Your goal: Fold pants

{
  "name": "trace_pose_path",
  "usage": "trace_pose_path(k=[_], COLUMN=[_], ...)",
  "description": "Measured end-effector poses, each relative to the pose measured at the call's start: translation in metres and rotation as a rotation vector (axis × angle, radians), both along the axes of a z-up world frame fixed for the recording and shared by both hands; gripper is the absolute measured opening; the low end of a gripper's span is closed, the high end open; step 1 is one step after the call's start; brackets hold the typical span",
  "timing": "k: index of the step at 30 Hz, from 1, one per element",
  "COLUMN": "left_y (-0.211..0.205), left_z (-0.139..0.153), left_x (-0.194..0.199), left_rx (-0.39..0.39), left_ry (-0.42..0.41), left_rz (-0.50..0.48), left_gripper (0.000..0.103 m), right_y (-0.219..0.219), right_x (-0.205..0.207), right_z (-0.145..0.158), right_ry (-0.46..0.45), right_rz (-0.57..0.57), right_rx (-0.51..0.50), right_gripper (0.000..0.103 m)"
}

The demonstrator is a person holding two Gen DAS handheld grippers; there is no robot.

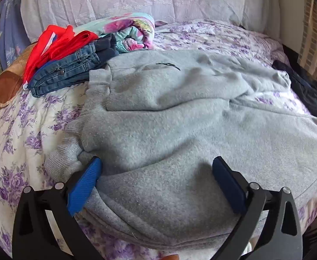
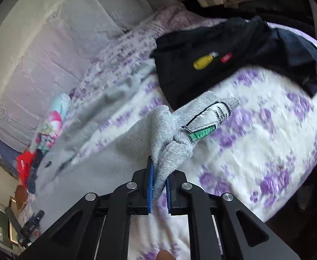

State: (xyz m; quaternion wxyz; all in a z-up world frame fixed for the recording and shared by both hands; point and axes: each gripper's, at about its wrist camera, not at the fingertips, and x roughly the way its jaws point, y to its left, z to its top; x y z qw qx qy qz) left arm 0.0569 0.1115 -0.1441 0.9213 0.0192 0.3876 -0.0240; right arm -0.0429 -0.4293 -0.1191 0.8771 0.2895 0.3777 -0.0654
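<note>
Grey fleece pants (image 1: 180, 117): spread across the middle of the bed (image 1: 17, 134), which wears a white cover printed with purple flowers. The ribbed waistband lies toward the bed's left side; one portion reaches the near edge.

Left gripper (image 1: 156, 182): angled downward over the near edge of the bed, jaws spread wide. Its blue pads (image 1: 83, 186) straddle a hump of the grey fabric without pinching it (the left pad lies against the cloth just below the waistband).

Right gripper (image 2: 158, 186): tilted downward and rolled to one side, jaws clenched on a bunched end of the pants (image 2: 169, 143). The gathered cloth rises out of the narrow gap between the pads, lifted off the cover. A sewn label (image 2: 210, 117) with a green tab shows on the raised part. This view is blurred.

Other items on the bed: a stack of folded denim (image 1: 67, 73) with red garments (image 1: 56, 41) on top, at the far left corner; a rolled floral blanket (image 1: 132, 32) beside that stack; a black garment (image 2: 223, 60) bearing a yellow patch, toward the right edge. Pale pillows (image 1: 125, 0) line the far edge.
</note>
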Motion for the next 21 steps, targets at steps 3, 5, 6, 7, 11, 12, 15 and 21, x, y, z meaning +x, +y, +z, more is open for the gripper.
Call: trace_pose_path(k=[3, 5, 6, 7, 11, 12, 15, 21], left_y=[0.0, 0.01, 0.015, 0.022, 0.033, 0.033, 0.034, 0.039], left_z=[0.0, 0.005, 0.009, 0.017, 0.046, 0.051, 0.065, 0.045], left_x=[-0.004, -0.006, -0.008, -0.009, -0.008, -0.006, 0.013, 0.075], left_rx=[0.005, -0.033, -0.048, -0.059, -0.033, -0.017, 0.038, 0.019], left_ry=[0.006, 0.01, 0.007, 0.0, -0.091, -0.111, -0.164, -0.029], left_rz=[-0.016, -0.028, -0.028, -0.023, -0.016, -0.018, -0.01, -0.034], left_gripper=[0.099, 0.099, 0.099, 0.099, 0.099, 0.099, 0.099, 0.099], right_y=[-0.003, -0.004, -0.003, 0.0, 0.033, 0.046, 0.085, 0.155], right_x=[-0.004, -0.009, -0.015, -0.021, -0.026, -0.021, 0.009, 0.08], right_z=[-0.028, -0.016, -0.003, 0.011, 0.066, 0.078, 0.098, 0.104], right_ry=[0.055, 0.067, 0.045, 0.019, -0.115, -0.157, -0.216, -0.244], right_rz=[-0.007, 0.003, -0.003, -0.009, 0.072, 0.12, 0.283, 0.504], right_rx=[-0.001, -0.033, -0.072, -0.128, -0.362, -0.397, -0.453, -0.537], right_gripper=[0.027, 0.035, 0.04, 0.041, 0.052, 0.054, 0.054, 0.054])
